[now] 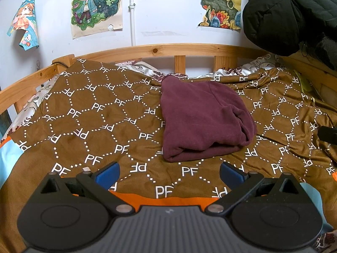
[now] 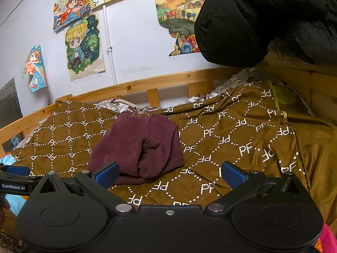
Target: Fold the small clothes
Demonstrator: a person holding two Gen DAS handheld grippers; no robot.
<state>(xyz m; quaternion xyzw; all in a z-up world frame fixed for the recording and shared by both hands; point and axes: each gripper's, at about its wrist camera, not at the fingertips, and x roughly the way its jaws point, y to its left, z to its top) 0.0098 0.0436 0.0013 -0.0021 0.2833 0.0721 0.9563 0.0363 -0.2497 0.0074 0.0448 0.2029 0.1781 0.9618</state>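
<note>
Folded maroon garment [image 1: 202, 118] lying on the brown patterned blanket [image 1: 90, 113] of a wooden-railed bed [image 1: 160, 49]. Left hand-held gripper [image 1: 169, 174] and right hand-held gripper [image 2: 169, 172] both spread wide and empty, held just short of the garment, neither touching it.

"PF" – blanket [image 1: 94, 113]; "GenRobot.AI" – left gripper [image 2: 14, 186]
</note>
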